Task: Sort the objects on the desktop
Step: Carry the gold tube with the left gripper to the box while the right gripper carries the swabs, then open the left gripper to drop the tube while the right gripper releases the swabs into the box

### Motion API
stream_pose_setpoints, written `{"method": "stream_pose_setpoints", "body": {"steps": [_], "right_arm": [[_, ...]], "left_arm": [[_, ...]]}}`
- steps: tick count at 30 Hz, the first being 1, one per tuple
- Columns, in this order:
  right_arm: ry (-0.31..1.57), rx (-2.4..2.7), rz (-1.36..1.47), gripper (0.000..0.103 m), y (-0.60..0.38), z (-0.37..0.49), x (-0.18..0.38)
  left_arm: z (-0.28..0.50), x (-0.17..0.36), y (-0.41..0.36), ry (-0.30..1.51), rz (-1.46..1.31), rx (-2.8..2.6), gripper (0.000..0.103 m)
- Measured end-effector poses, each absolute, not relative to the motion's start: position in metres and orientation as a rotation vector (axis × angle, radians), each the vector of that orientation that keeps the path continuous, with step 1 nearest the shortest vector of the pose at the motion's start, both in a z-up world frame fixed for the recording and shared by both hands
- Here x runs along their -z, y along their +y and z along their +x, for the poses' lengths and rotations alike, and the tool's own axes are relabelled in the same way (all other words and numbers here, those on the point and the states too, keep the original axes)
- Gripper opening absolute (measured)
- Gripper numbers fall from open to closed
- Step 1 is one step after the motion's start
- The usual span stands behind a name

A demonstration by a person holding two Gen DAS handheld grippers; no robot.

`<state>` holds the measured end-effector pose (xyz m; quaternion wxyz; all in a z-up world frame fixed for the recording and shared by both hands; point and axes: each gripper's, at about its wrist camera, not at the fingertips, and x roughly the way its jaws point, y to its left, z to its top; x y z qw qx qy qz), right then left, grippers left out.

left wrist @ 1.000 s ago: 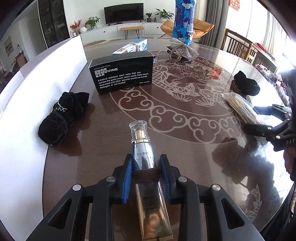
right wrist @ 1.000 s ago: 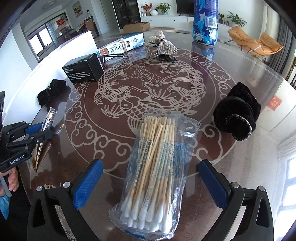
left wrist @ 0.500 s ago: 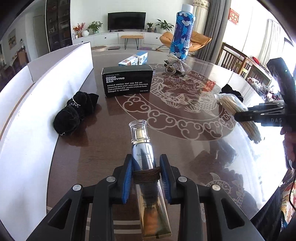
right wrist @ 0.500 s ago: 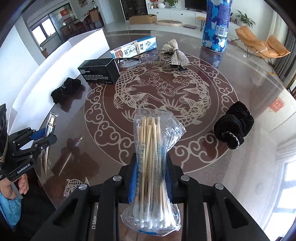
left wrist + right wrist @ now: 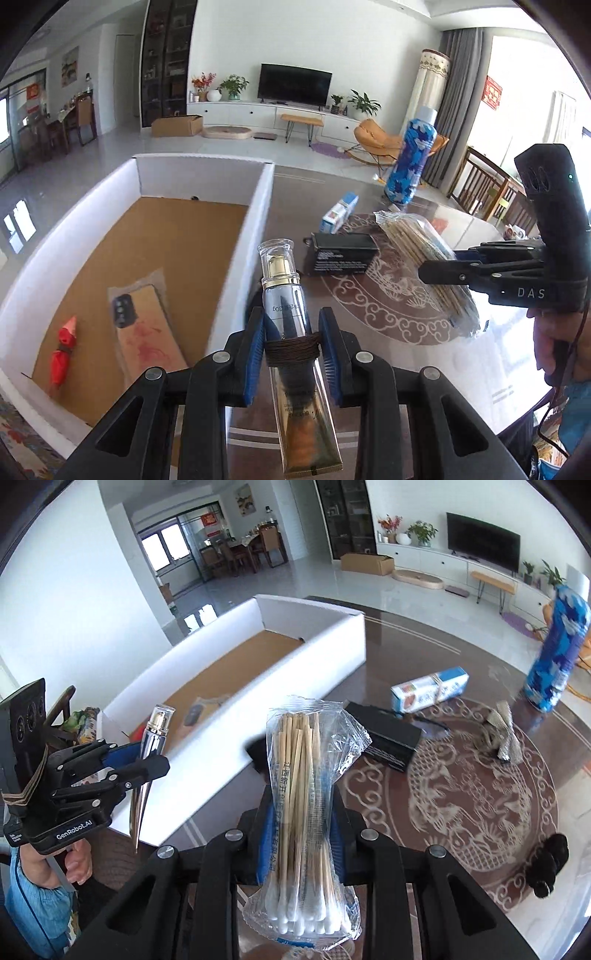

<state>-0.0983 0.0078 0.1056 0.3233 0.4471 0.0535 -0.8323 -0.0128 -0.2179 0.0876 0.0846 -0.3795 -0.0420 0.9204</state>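
My left gripper [image 5: 291, 334] is shut on a silver and gold pump bottle [image 5: 286, 314] and holds it in the air beside the right wall of the white box [image 5: 258, 221]. My right gripper [image 5: 301, 812] is shut on a clear bag of cotton swabs [image 5: 306, 775], also lifted off the table. The left wrist view has that bag [image 5: 421, 254] and the right gripper [image 5: 439, 275] at the right. In the right wrist view the left gripper [image 5: 147, 764] carries the bottle [image 5: 153, 734] near the box's front corner. The box [image 5: 314, 642] has a brown floor.
Inside the box lie a bagged phone case [image 5: 144, 328] and a small red item [image 5: 62, 347]. On the round table sit a black carton [image 5: 343, 254], a blue-white carton [image 5: 430, 692], a blue patterned can [image 5: 557, 653], a silver bow [image 5: 498, 734] and a black scrunchie [image 5: 550, 864].
The right gripper closed on the swab bag and lifted it. Both grippers rose and swung left, bringing the white box's inside into view. The left kept its hold on the bottle.
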Motion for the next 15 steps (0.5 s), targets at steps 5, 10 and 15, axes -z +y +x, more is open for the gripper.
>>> {"method": "stream_pose_setpoints", "body": {"steps": [5,10,15], "right_arm": [[0.145,2.095,1.057,0.027,-0.096,-0.102,-0.135],[0.166,1.984,1.043,0.027,-0.193,-0.099,-0.124],[0.143,1.921,1.117,0.027,-0.251,-0.105,-0.072]], "left_arm": [[-0.019,-0.100,-0.307,-0.174,-1.197,-2.896,0.029],[-0.023,-0.083,-0.371,-0.211,-1.307,-2.975,0.029],[-0.032,-0.048,-0.406,-0.275,-1.427,-2.966,0.029]]}}
